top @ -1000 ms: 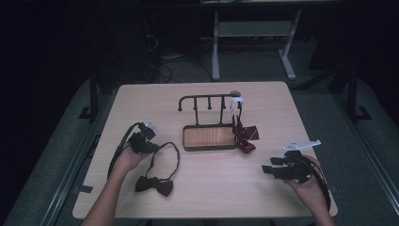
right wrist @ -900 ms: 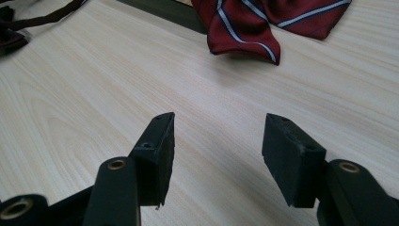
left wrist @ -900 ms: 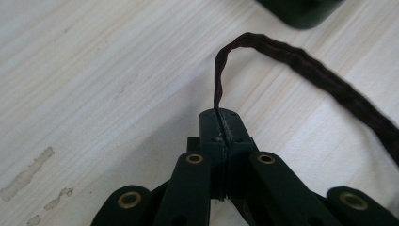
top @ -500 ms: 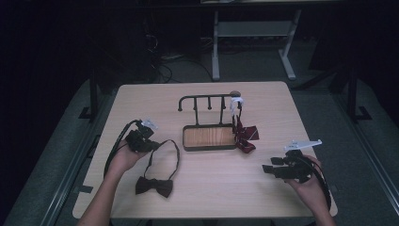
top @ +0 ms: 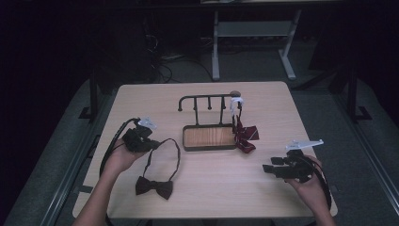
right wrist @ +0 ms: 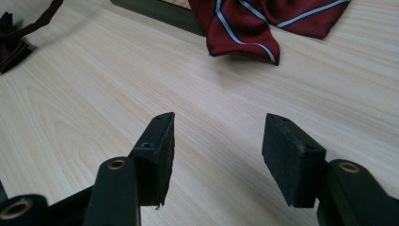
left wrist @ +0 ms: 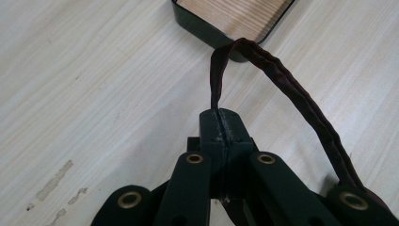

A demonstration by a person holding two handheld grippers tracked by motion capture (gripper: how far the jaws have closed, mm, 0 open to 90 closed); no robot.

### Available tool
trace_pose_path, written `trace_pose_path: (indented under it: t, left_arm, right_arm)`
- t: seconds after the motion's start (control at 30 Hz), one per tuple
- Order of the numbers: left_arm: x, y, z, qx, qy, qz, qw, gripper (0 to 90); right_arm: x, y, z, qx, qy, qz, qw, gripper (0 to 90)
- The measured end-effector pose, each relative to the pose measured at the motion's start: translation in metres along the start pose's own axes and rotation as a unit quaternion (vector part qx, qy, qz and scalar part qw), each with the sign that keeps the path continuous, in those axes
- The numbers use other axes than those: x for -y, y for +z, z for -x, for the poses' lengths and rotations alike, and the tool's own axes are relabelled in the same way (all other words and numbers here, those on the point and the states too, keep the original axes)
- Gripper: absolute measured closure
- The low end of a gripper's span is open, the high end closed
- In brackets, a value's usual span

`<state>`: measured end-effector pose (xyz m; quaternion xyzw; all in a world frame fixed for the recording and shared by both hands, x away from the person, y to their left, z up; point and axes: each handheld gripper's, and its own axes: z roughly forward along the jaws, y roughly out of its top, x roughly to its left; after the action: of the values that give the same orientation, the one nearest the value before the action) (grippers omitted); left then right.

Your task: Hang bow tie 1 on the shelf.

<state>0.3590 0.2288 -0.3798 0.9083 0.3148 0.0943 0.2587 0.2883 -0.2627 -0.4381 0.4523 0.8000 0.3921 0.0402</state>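
From the high view we see a pale wooden table [top: 207, 188] with a dark rack [top: 209, 122] near its middle: a rail of pegs standing over a wood-lined tray. At the rack's 3 o'clock end a red striped tie [top: 245, 136] hangs down and spills onto the table just beside the tray. At about 8 o'clock from the rack lies a dark bow tie [top: 154, 186], its strap [top: 165, 155] looping up toward 11 o'clock, where the left claw [top: 149, 143] meets it. The left hand [top: 120, 157] holds that claw near the table's 9 o'clock edge. The right claw [top: 269, 169] sits at about 4 o'clock from the rack, well apart from the red tie, held by the right hand [top: 310, 186], pointing toward 9 o'clock.

In the left gripper view we see the left claw [left wrist: 221, 123] clenched, jaws pressed together on the dark strap [left wrist: 287, 94], which arcs up from the jaw tips toward 12 o'clock and back down at 4 o'clock. A corner of the rack's tray [left wrist: 207, 28] lies at 12 o'clock.

In the right gripper view the right claw [right wrist: 216, 155] is released, jaws wide apart over bare table. The red striped tie [right wrist: 244, 23] lies at 12 o'clock, the bow tie [right wrist: 11, 44] at 10 o'clock.
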Motion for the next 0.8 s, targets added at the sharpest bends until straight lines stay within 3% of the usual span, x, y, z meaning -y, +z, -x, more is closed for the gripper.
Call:
trace_pose_path:
  t: [0.33,0.8]
  left_arm:
    - [-0.003,-0.013,0.003,0.008,0.01,0.008,0.9999,89.6]
    - [-0.018,-0.031,0.018,0.013,0.042,0.014,0.999,89.6]
  right_arm:
    - [0.002,0.001,0.005,-0.001,0.004,0.0,1.0,44.1]
    - [0.004,0.0,0.009,-0.001,0.01,0.003,0.9999,44.2]
